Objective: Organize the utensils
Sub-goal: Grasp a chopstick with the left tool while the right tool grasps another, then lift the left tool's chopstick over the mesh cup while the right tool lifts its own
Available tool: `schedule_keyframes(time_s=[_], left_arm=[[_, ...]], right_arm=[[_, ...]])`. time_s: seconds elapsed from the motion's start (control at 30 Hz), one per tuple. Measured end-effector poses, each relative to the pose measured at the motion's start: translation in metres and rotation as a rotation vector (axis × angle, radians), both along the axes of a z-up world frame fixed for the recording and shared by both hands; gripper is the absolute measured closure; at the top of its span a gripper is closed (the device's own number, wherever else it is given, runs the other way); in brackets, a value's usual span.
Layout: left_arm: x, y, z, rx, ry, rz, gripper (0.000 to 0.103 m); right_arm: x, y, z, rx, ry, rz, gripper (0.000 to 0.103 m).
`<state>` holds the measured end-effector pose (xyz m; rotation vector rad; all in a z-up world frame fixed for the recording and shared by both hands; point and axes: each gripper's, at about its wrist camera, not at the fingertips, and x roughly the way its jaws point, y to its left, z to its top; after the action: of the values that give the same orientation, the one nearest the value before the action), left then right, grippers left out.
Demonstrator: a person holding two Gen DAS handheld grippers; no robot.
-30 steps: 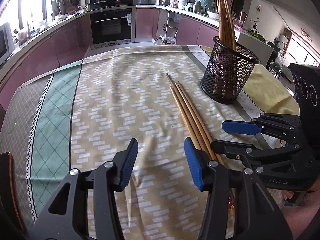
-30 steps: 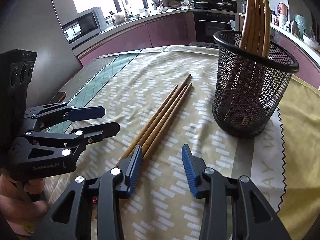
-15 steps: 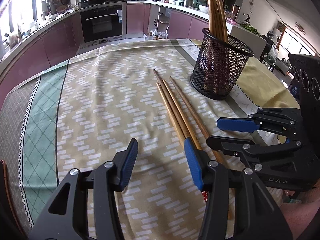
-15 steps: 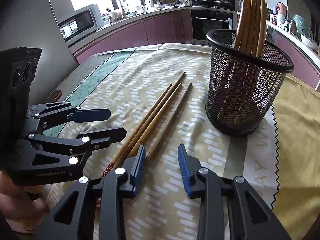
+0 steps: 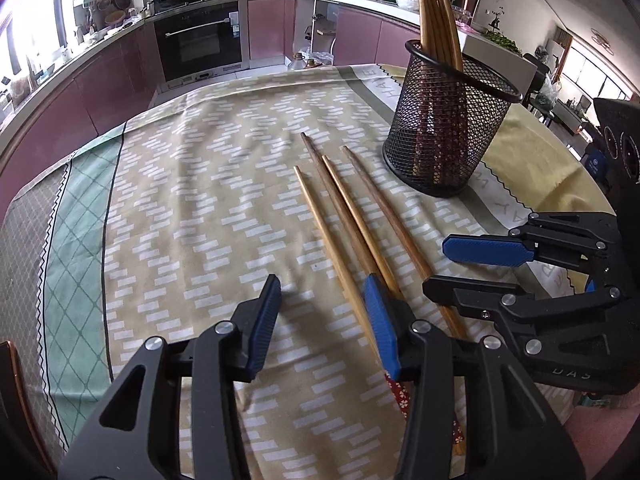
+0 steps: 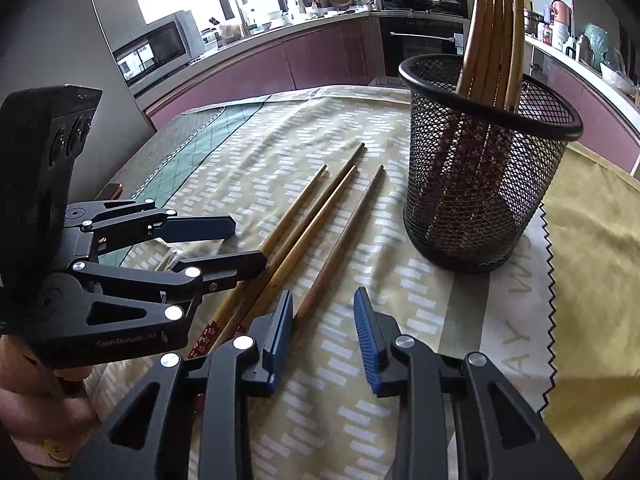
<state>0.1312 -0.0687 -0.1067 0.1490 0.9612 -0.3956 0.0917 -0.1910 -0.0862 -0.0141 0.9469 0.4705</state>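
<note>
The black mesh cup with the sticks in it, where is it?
The black mesh cup stands upright on the tablecloth, on the right in both wrist views, just beyond and right of the four loose chopsticks.

- Left gripper (image 5: 324,316): angled downward, jaws parted, just been closing further, nothing clamped.
- Right gripper (image 6: 323,332): angled downward, jaws parted, narrowing, nothing clamped.

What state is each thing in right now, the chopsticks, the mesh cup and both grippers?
Loose chopsticks: four, lying flat on the tablecloth, fanned apart.
Mesh cup: upright, chopsticks standing in it.
Left gripper: open, just been closing, nothing between its pads.
Right gripper: open, just been closing, empty.
</note>
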Motion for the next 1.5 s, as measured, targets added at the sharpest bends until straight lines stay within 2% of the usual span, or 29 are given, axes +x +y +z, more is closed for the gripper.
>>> schedule_keyframes(time_s=[0.1,0.37,0.5,0.57,0.9,1.2,1.5], left_arm=[[0.003,-0.001,-0.001,0.014,-0.003,-0.003,0.067],[0.018,0.001,0.000,-0.019,0.023,0.002,0.068],[0.025,-0.002,-0.001,-0.003,0.017,0.016,0.078],[0.026,-0.001,0.000,-0.011,0.019,0.027,0.083],[0.021,0.007,-0.001,-0.072,0.041,0.063,0.095],[0.010,0.008,0.008,-0.088,0.026,0.053,0.096],[-0.008,0.014,0.049,-0.168,-0.038,0.004,0.096]], right_arm=[[0.002,0.000,0.000,-0.007,-0.002,-0.001,0.074],[0.012,0.006,0.000,-0.022,-0.005,-0.021,0.080],[0.017,0.007,0.000,-0.018,-0.003,-0.034,0.085],[0.018,0.005,0.000,0.000,0.005,-0.038,0.091],[0.014,-0.011,0.003,0.086,0.022,-0.072,0.097],[0.004,-0.019,0.013,0.142,0.006,-0.047,0.097],[-0.010,-0.022,0.039,0.179,-0.086,-0.010,0.097]])
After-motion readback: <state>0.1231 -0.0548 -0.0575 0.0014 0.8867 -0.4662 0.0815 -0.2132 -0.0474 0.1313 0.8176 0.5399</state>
